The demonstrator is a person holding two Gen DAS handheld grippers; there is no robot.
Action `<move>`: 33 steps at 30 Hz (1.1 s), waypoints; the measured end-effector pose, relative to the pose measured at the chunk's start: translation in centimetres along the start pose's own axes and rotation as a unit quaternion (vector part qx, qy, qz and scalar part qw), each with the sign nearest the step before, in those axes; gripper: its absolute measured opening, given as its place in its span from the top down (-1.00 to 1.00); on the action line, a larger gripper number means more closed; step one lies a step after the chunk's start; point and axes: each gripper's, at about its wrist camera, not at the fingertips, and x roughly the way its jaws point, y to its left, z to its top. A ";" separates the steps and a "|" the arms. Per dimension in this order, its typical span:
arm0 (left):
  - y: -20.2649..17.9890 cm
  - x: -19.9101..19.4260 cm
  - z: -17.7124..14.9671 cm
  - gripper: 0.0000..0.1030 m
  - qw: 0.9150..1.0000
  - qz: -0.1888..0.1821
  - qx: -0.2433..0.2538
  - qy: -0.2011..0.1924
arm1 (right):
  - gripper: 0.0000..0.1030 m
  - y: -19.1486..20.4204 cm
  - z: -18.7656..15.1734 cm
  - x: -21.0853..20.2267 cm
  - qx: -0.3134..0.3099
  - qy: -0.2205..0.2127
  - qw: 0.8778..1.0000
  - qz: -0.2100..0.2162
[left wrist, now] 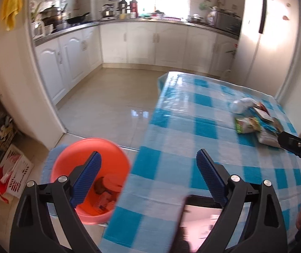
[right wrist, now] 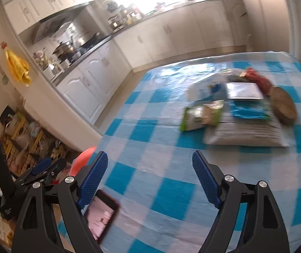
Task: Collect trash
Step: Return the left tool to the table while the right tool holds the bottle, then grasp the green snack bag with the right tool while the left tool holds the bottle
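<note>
Trash pile (right wrist: 241,109) sits on the far right part of the table (right wrist: 150,147), on the blue-check cloth: a green snack bag (right wrist: 201,116), a white bag (right wrist: 205,88), a flat grey pack (right wrist: 247,132) w/ a blue wrapper on top, a brown round thing (right wrist: 283,105) and something red behind. All overlapping, touching each other.

My right tongs (right wrist: 150,181) are spread wide, nothing btwn them, aimed at that pile but well short of it. My left tongs (left wrist: 150,181) are spread too and empty, hanging over the near left table edge, w/ the orange bucket (left wrist: 91,168) on the floor just beside the table. Bucket already has some wrappers in the bottom, so I judge the job is partway thru and the next grab is from the pile.

Risks as I see them:
- A phone (right wrist: 100,217) lies at the near left edge of the table, right under my tongs in both views. A careless sweep could knock it off, maybe into the bucket.
- Pile is stacked, so pinching the grey pack could drag the blue wrapper and snack bag along, then shed them over the floor.
- Cloth looks glossy, prob slick, so flat packs may slide away instead of lifting.
- Both views are blurred, so exact edges are hard to judge.
</note>
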 end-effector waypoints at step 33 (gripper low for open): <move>-17.4 5.4 7.1 -0.78 0.971 -0.147 0.189 0.009 | -0.71 -19.0 3.7 -1.3 0.070 -0.020 0.990 -0.118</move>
